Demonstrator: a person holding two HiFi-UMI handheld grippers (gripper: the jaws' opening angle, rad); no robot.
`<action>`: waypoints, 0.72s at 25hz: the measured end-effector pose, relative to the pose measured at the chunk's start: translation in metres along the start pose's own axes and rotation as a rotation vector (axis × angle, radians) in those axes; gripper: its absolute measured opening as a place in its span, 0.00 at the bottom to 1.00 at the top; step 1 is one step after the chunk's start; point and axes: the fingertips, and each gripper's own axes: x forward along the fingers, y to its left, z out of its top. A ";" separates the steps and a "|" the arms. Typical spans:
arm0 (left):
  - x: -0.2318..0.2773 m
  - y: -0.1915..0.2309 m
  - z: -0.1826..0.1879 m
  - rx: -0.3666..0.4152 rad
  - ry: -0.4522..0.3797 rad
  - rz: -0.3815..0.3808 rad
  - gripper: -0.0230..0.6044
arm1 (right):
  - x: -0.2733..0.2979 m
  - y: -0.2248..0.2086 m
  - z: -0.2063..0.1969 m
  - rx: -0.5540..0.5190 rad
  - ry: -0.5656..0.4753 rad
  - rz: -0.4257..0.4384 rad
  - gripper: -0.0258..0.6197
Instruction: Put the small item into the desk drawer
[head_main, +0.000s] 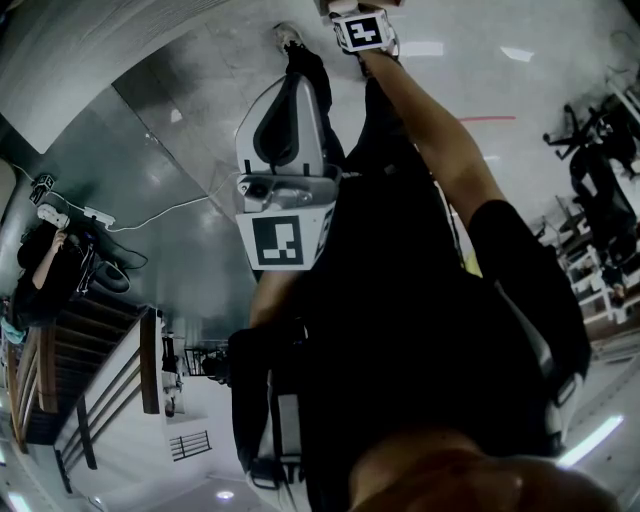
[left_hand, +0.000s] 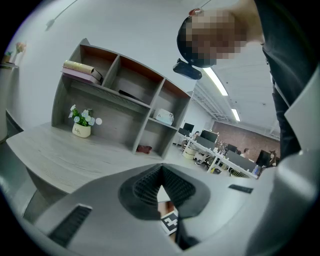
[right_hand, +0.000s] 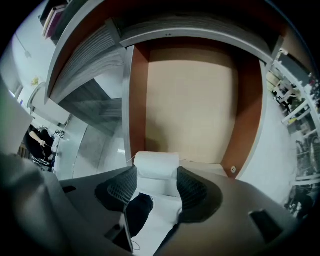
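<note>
The small item (right_hand: 156, 161), a plain white block with a rounded, cushion-like upper edge and no print to be seen, is clamped at its two sides between the dark ribbed pads of the right gripper (right_hand: 156, 174). It is held in front of the open drawer (right_hand: 190, 100), whose pale tan floor and reddish-brown walls fill the right gripper view behind it; whether the floor is touched cannot be told. The left gripper (left_hand: 161, 174) is clenched on nothing, its jaws meeting at the tips, and is pointed towards the grey desk (left_hand: 60, 150) and its shelf unit (left_hand: 125, 100).
</note>
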 end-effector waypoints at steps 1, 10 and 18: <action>0.000 -0.001 0.000 -0.001 0.000 0.001 0.03 | -0.001 0.002 -0.001 0.007 0.014 0.014 0.42; 0.000 -0.001 -0.001 -0.005 0.006 0.009 0.03 | 0.005 -0.001 0.006 0.001 0.014 0.015 0.42; 0.002 0.005 -0.001 -0.013 0.008 0.019 0.03 | 0.012 -0.006 0.017 -0.016 0.007 -0.002 0.42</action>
